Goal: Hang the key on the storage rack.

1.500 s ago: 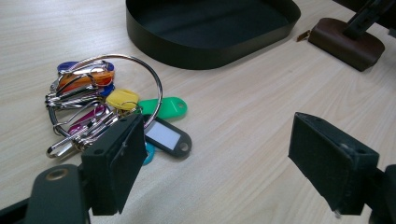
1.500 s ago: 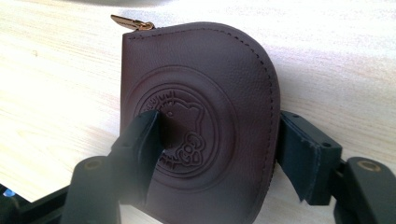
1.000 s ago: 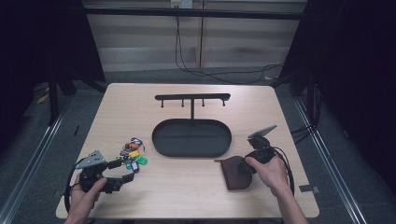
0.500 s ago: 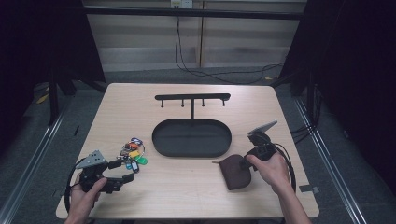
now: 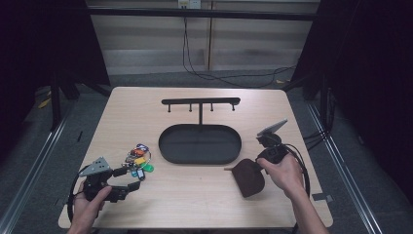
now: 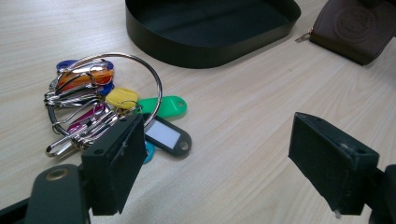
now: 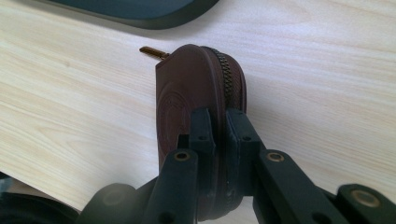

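Observation:
A brown zipped pouch (image 5: 248, 178) sits at the table's front right, just off the oval tray. My right gripper (image 5: 258, 165) is shut on it. In the right gripper view the jaws have just been closing and now pinch the pouch (image 7: 187, 88) across its zip edge, my right gripper (image 7: 218, 116) holding it on edge over the wood. At the front left lies a bunch of keys with coloured tags (image 5: 138, 160). My left gripper (image 5: 130, 178) stands open beside it, and in its own view the keys (image 6: 93, 102) lie just past the left jaw of my left gripper (image 6: 224, 158).
A black oval tray (image 5: 199, 161) occupies the table's middle, with a low black rack with pegs (image 5: 200, 102) behind it. The tray's wall (image 6: 210, 49) and the pouch (image 6: 355, 28) also appear in the left gripper view. Dark floor and cables surround the table.
The right hand has risen slightly with the pouch, which now tips up off the table. The left hand and the keys have stayed put.

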